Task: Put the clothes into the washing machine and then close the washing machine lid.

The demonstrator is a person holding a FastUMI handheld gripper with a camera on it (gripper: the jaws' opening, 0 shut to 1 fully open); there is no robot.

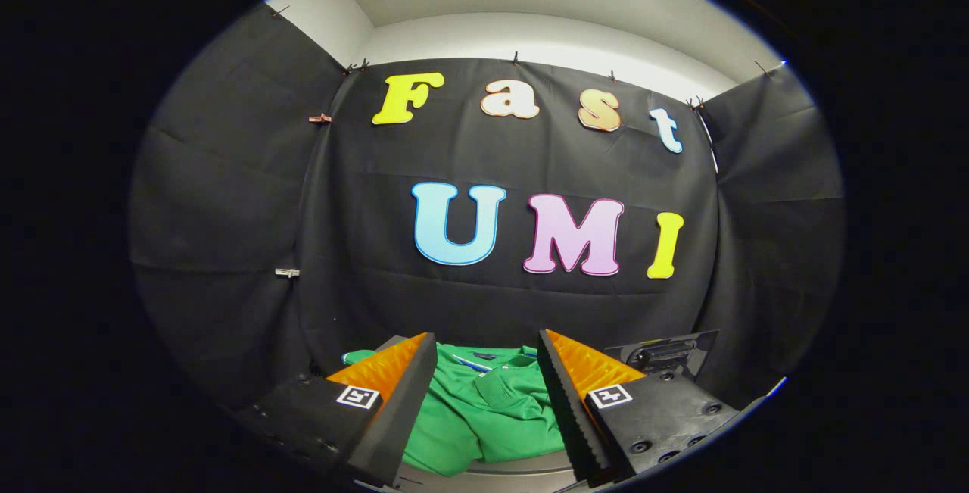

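Gripper view gives us a green garment [484, 410] lying in a loose heap just ahead of the fingers and showing in the gap between them. We read it as a polo-style shirt: a folded collar with a thin pale stripe sits toward its far side, and a flat placket or pocket panel lies near the middle. The cloth looks soft and matte, a knit of even bright green, rumpled into broad rounded folds, with one part reaching out past the left finger. It rests on a pale, smooth, curved surface [500, 470] whose rim shows beneath it near the finger bases; we cannot tell whether that is part of the washing machine.

Our gripper [488, 353] has its jaws spread wide, and we cannot tell whether either finger touches the cloth. Each finger tapers to a wedge, with a ribbed, saw-toothed inner face, and each carries a small square black-and-white marker near its base. The bodies behind them are hard, matte blocks with round screw heads.

Beyond the right finger we see a dark, angular plastic part [666, 353], glossy in places; what it belongs to is unclear. Black cloth [227, 213], creased and clipped, forms the wall behind.
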